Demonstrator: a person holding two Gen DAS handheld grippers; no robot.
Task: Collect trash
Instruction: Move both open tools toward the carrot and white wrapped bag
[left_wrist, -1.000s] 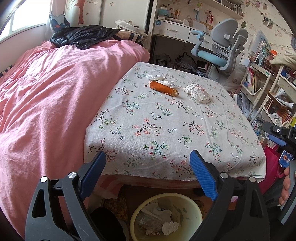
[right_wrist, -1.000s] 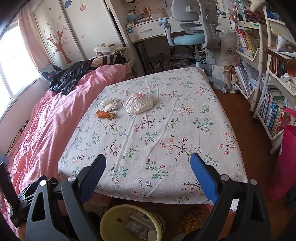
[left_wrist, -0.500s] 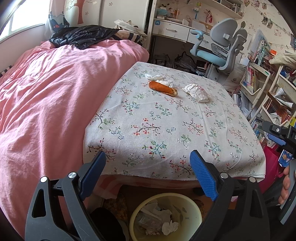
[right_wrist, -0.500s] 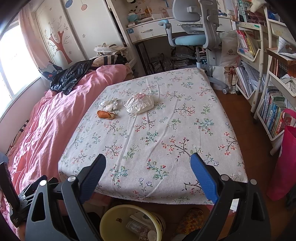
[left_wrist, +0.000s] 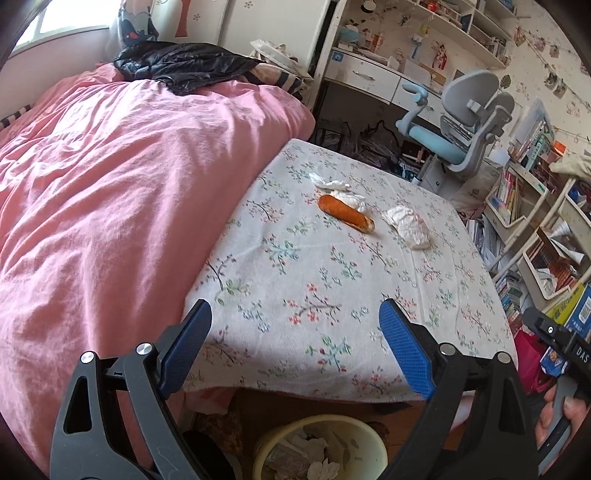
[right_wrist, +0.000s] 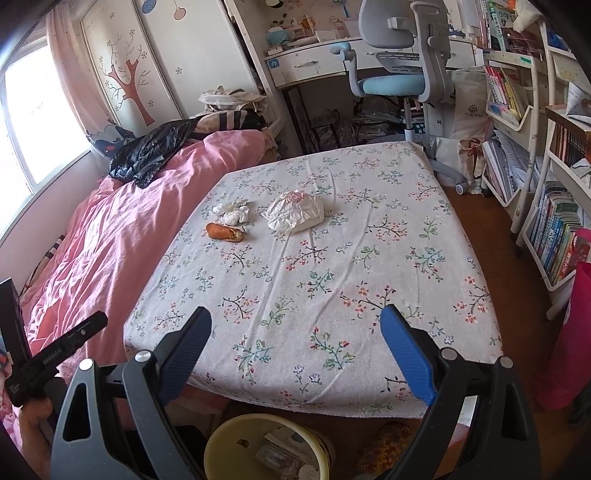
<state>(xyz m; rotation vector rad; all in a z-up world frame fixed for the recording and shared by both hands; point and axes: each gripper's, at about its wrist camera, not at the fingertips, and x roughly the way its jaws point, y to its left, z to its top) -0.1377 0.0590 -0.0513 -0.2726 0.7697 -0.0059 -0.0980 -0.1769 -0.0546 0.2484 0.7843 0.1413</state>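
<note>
Both claws hung released over the near edge of the table: the left gripper (left_wrist: 293, 325) had its blue pads spread wide with nothing between them, and the right gripper (right_wrist: 295, 332) was splayed the same way, empty as well. The table (right_wrist: 369, 258) was covered in a pale cloth printed with small flowering sprigs, and the trash lay toward its far side, well apart from either claw. There was a stub of orange-brown bread roll (right_wrist: 224, 232), lying flat on the cloth, with a couple of crumpled white tissues (right_wrist: 232, 212) touching it or just beside it on the far side. A little to the right sat a larger crumpled white wrapper (right_wrist: 294, 212) with faint red print on top, near the roll but not touching it. Below the table's near edge, on the floor between the two claws, stood a pale yellow waste bin (right_wrist: 221, 439) with wads of paper and clear wrapping inside. A pink duvet (left_wrist: 110, 184) spread across the bed to the left, right up against the table, with a black jacket (left_wrist: 181, 66) heaped at its far end. Behind the table stood a grey and blue desk chair (right_wrist: 399, 62), and bookshelves (right_wrist: 554, 221) lined the right wall.
</note>
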